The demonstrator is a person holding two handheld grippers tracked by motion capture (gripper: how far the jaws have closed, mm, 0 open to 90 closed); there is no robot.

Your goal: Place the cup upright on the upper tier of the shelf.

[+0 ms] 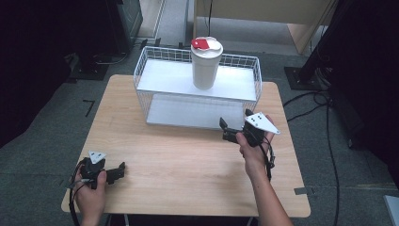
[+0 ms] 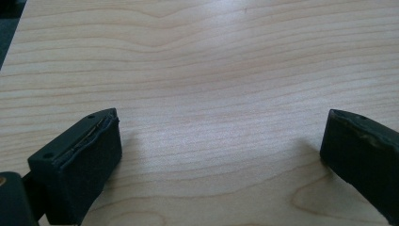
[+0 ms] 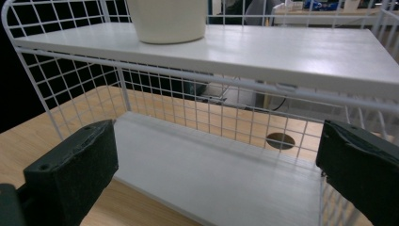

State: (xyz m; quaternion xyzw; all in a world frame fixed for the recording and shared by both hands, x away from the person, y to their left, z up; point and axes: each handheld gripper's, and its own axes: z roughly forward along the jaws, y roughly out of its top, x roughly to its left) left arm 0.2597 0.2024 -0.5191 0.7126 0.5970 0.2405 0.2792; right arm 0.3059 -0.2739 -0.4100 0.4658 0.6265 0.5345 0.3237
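High view: a white cup with a red-tabbed lid stands upright on the wire rack's top shelf, upper centre. Left gripper, lower left, and right gripper, centre right, both gape empty.

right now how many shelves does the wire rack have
2: the top shelf, where the cup stands, and the bottom shelf resting at table level, bare as far as it shows.

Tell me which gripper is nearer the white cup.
Right. The right gripper sits just before the rack, below the white cup; the left gripper rests at the table's near-left corner.
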